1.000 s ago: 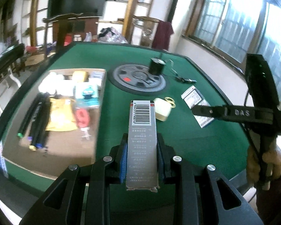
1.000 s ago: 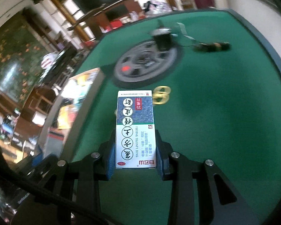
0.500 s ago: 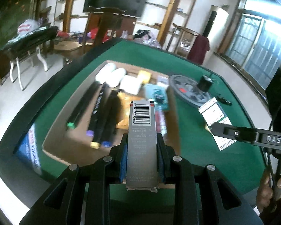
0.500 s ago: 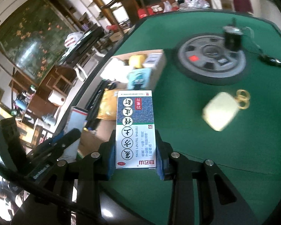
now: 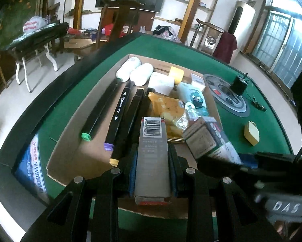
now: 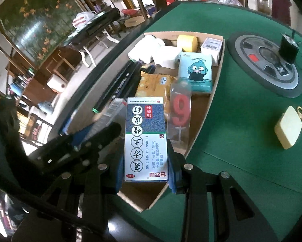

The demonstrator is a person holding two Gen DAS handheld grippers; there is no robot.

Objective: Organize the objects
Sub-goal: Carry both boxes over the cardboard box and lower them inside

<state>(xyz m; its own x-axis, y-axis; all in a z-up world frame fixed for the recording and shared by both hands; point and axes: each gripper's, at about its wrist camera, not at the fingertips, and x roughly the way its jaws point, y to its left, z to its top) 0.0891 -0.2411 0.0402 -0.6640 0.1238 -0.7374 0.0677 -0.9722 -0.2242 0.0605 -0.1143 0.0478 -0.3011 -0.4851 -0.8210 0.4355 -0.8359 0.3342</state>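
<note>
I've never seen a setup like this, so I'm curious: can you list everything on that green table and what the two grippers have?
cardboard tray: one, brown, on green table
marker pens: four, black, tray's left
white bottles: two, tray's far end
tape roll: one, yellow, far end
cartoon pack: one, light blue, tray's right
number-nine candle: one, red, in tray
yellow case: one, on felt
grey disc: one, beyond tray
grey box: one, in left gripper
blue-white box: one, in right gripper

"FUFANG TUJINPI DING", "OTC" on medicine box [image 6: 145, 139]; red "9" on candle [image 6: 181, 112]; "DAS" on right gripper [image 5: 285, 207].
</note>
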